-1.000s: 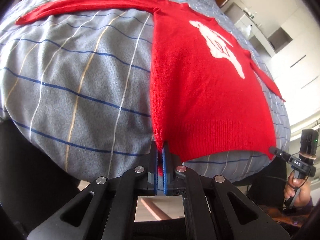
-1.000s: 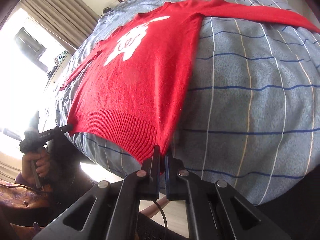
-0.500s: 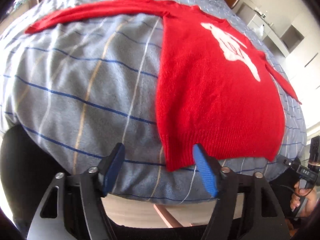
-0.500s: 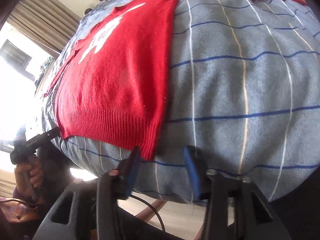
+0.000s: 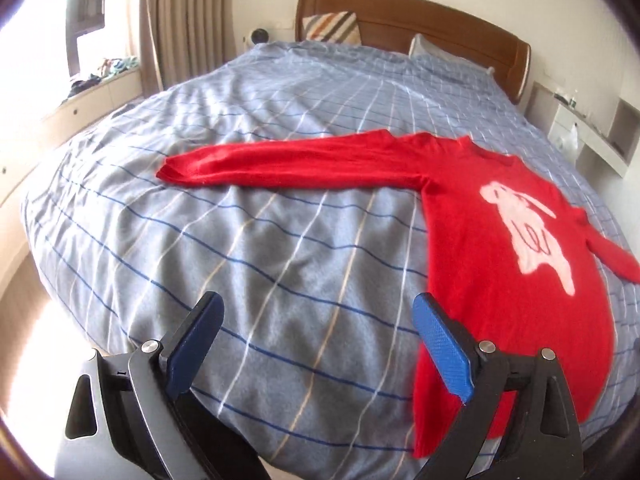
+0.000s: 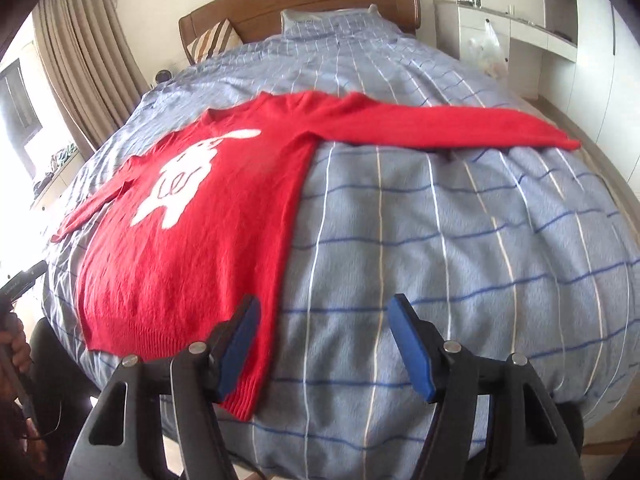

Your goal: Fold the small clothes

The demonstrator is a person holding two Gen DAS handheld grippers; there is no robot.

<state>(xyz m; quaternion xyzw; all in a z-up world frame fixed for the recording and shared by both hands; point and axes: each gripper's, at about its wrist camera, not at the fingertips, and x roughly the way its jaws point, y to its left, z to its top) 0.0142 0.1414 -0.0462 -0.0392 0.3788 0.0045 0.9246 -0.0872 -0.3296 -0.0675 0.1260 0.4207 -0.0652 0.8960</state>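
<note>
A small red sweater (image 5: pixel 512 264) with a white animal print lies flat, face up, on the bed, both sleeves spread sideways. It also shows in the right wrist view (image 6: pixel 208 216). My left gripper (image 5: pixel 316 316) is open and empty above the bedspread, just left of the sweater's hem corner. My right gripper (image 6: pixel 324 312) is open and empty, raised above the bed's front edge, its left finger (image 6: pixel 236 340) over the hem's right corner.
The bed has a grey-blue checked cover (image 5: pixel 280 240) and a wooden headboard (image 5: pixel 420 24) with pillows. A window ledge (image 5: pixel 92 92) and curtains are to the left, white shelves (image 6: pixel 520 36) to the right. The left gripper's tip (image 6: pixel 22 278) shows at the right wrist view's left edge.
Both grippers let go of the sweater's hem corners, opened wide, then lifted up and back so the whole bed is in view. The sweater stays flat.
</note>
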